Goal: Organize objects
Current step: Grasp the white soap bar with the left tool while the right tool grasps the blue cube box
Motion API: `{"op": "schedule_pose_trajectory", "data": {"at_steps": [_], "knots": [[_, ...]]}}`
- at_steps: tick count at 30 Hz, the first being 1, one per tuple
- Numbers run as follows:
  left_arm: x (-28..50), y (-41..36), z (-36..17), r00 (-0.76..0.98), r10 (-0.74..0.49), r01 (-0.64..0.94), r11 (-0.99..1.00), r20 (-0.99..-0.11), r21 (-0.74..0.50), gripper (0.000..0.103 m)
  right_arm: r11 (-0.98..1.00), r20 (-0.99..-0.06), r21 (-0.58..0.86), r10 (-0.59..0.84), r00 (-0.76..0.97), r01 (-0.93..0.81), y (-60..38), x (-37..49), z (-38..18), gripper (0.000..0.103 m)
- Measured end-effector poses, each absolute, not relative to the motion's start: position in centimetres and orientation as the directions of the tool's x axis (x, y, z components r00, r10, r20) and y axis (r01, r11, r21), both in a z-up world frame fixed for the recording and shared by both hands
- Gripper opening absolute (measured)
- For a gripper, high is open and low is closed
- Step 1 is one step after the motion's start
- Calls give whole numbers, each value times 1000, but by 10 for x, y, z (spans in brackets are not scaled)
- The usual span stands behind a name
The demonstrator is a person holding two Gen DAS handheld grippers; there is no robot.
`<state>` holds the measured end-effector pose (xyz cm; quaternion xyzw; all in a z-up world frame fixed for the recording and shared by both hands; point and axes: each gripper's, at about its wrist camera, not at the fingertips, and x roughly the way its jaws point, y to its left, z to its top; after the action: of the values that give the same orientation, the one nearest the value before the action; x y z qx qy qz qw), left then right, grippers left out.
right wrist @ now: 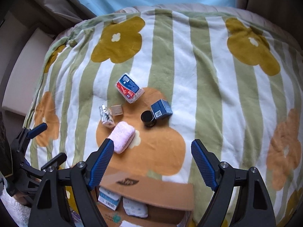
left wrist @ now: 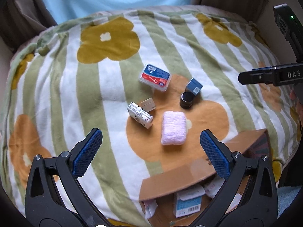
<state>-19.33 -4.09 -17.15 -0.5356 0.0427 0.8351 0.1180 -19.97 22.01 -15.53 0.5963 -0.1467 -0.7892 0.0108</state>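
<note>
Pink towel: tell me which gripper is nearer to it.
Left. The left gripper hangs open almost straight over the pink towel; the right gripper is open too, with the towel by its left finger.

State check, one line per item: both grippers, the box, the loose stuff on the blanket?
left gripper: open, empty
right gripper: open, empty
cardboard box: flap open, packets inside
pink towel: folded, lying flat
black jar: upright, lid on
blue carton: closed, tilted, touching jar
red-blue case: closed, flat

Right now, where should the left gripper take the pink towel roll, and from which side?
Probably from above, across the short width of the pink towel roll. It lies flat on the blanket, clear of its neighbours, just ahead of the open left gripper.
</note>
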Motion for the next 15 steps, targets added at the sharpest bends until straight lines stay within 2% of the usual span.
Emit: {"op": "schedule_pose_trajectory", "data": {"at_steps": [15], "knots": [[-251, -57, -266, -300, 139, -276, -960, -944, -54, 99, -863, -930, 355, -286, -231, -360, 243, -254, -244, 81]]}}
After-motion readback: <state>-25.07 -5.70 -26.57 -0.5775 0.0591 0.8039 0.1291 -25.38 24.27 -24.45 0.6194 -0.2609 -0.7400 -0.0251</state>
